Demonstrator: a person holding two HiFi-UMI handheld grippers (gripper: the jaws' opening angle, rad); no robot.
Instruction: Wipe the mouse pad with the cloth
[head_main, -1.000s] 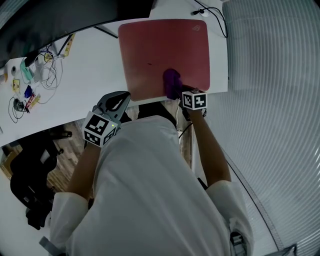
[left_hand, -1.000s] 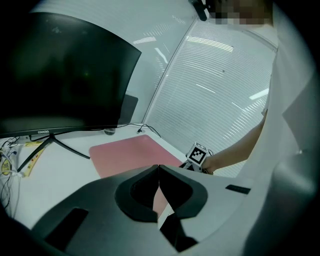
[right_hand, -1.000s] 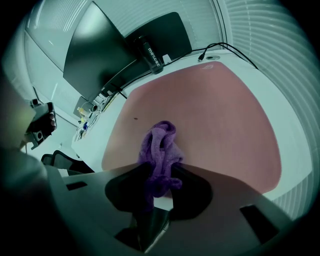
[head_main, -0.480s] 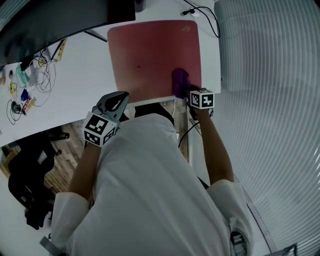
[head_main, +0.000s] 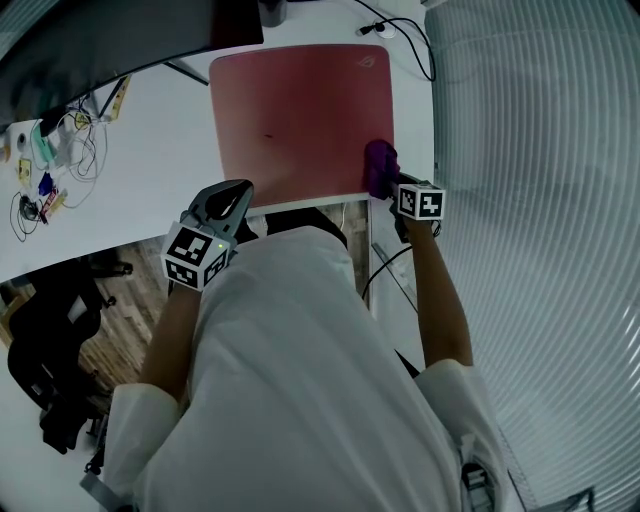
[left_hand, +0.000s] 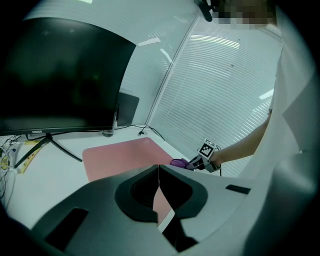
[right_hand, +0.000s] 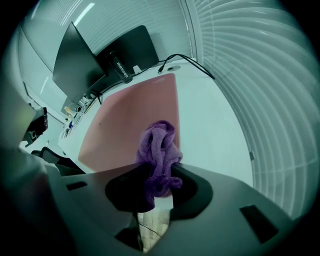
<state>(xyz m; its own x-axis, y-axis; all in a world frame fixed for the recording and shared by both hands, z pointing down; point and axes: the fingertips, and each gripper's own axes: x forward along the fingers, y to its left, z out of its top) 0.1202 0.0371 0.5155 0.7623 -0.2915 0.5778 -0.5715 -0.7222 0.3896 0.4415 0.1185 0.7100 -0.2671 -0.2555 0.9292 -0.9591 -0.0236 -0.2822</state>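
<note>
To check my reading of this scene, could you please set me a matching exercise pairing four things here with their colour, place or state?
Things:
1. cloth
2. mouse pad
3. left gripper
4. monitor

Descriptions:
A. dark, at the back of the desk
B. shut, with nothing in it
C. purple, clamped in the right gripper
D. pink, lying flat on the desk

Pairs: 1-C, 2-D, 3-B, 4-A
</note>
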